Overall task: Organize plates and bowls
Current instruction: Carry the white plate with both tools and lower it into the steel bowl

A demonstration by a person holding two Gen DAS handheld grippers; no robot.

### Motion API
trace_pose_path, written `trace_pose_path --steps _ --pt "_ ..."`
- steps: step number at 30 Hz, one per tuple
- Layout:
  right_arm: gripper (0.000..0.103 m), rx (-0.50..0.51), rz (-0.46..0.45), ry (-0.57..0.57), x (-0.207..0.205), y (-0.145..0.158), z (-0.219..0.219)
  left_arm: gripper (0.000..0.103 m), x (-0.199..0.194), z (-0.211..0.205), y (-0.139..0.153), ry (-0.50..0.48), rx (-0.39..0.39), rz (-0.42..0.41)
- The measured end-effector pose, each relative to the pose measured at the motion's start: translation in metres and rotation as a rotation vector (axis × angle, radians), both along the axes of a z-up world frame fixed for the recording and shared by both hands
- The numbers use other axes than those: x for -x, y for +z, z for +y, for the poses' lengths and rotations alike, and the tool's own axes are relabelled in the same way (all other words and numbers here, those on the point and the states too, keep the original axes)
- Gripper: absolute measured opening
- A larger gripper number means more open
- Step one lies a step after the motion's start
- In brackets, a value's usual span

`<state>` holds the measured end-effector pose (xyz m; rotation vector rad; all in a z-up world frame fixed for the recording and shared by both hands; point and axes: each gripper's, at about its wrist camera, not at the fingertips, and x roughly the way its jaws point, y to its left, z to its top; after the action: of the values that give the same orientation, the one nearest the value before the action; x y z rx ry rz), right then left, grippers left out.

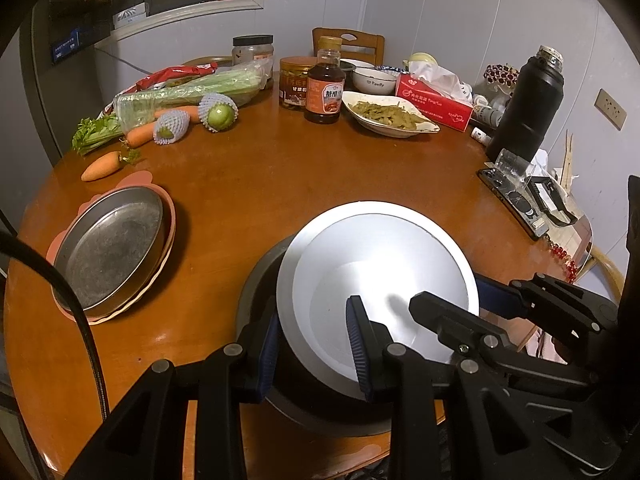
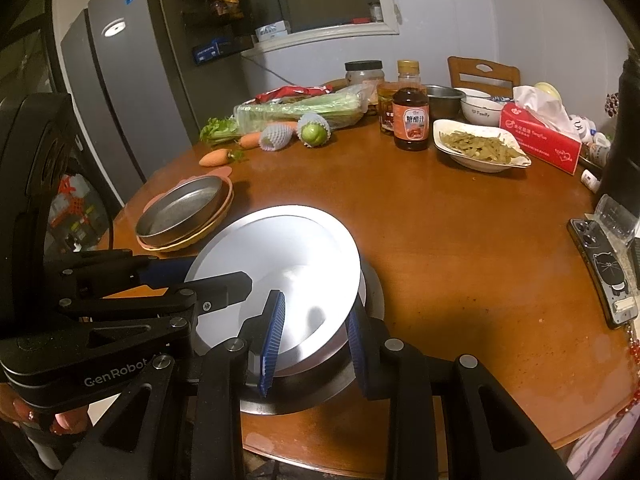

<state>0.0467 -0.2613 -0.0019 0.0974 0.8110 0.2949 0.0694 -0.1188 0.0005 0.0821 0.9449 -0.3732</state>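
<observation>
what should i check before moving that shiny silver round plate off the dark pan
1. Left gripper shut on the shiny silver round plate: ok, the pads pinch its near rim.
2. Right gripper shut on the same plate: ok.
3. Plate level: not ok, it tilts over the dark round pan.
4. Plate free of the pan: cannot tell, the underside is hidden.
5. Stack of the grey metal round tray on the orange plates: ok, its top is free.
6. Path across the brown wooden round table to that stack: ok, bare.
</observation>
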Motion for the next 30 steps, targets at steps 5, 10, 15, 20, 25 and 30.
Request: trace_pose_path --steps 5,10,15,20,25,30 --pt "0.033 0.004 0.004 0.001 -0.0007 -0.0021 0.0019 0.032 -0.0002 0.0002 -0.0024 0.003 -0.008 0.002" --pt "0.033 0.006 0.004 0.001 -0.0007 -0.0036 0.0023 0.032 0.0006 -0.0003 -0.0024 0.002 -0.011 -0.003" --pt "0.033 0.016 0.003 -0.003 -0.0008 -0.0039 0.0024 0.032 0.0006 -0.0003 -0.0036 0.003 -0.011 0.005" --pt "0.033 0.020 0.005 -0.004 -0.0015 -0.0053 0.0021 0.032 0.0006 0.0011 -0.0050 0.004 -0.009 0.009" --pt "0.037 0.016 0.008 -0.008 -0.0015 -0.0050 0.0009 0.033 0.0024 0.0040 -0.0045 0.006 -0.004 0.008" --pt "0.039 0.008 0.011 -0.009 -0.0016 -0.0043 -0.0001 0.033 0.0022 0.0048 -0.0043 0.007 -0.005 0.008"
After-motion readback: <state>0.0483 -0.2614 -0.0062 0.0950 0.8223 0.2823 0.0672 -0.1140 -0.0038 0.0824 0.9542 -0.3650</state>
